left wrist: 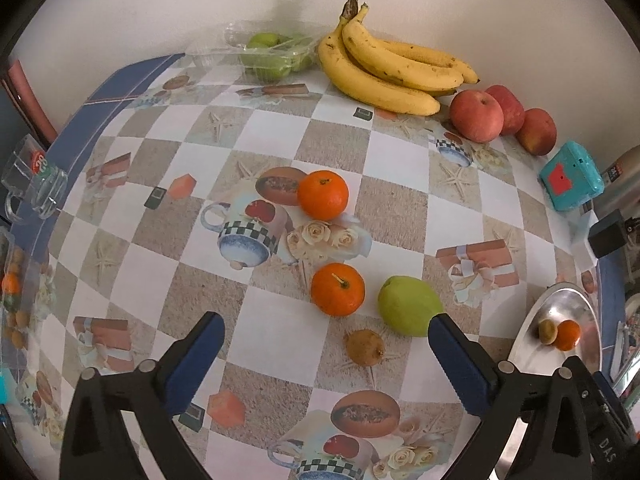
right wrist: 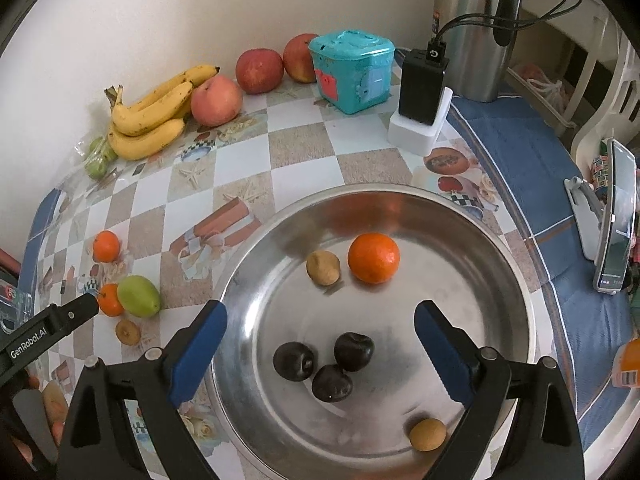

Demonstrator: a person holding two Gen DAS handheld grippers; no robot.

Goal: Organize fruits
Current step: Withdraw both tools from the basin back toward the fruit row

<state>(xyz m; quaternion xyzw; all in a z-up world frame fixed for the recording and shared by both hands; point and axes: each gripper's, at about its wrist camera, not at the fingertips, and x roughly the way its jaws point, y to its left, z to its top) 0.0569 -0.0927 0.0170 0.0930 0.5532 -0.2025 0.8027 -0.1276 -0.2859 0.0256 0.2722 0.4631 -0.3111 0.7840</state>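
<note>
The right gripper [right wrist: 320,344] hangs over the steel bowl [right wrist: 516,280], its blue pads spread wide with nothing pinched between them. Below it three dark plums [right wrist: 324,364] sit bunched and touching in the bowl's near half. A small tan fruit [right wrist: 427,434] lies by the near rim, and another brown one [right wrist: 323,267] sits just beside an orange [right wrist: 373,258] toward the far side. The bowl stands close to the table's right edge.

The left gripper [left wrist: 326,344] is also spread wide and empty, above the middle of the checked tablecloth [left wrist: 272,128]. Between its pads lies a brown kiwi [left wrist: 365,347], untouched. Just beyond are a second orange [left wrist: 337,289] and a green pear [left wrist: 408,305], near each other, the pear partly behind the right pad. A third orange [left wrist: 323,195] sits farther toward the table's middle.

Along the far edge, against the wall, lie a clear bag of green fruit [left wrist: 272,54], a banana bunch [left wrist: 384,68] and three apples [left wrist: 500,118], in a row. A teal box [left wrist: 570,176] stands toward the far right corner, with a black charger [right wrist: 422,86] and a steel flask [right wrist: 472,28] beyond it. A glass mug [left wrist: 34,178] sits at the left edge.
</note>
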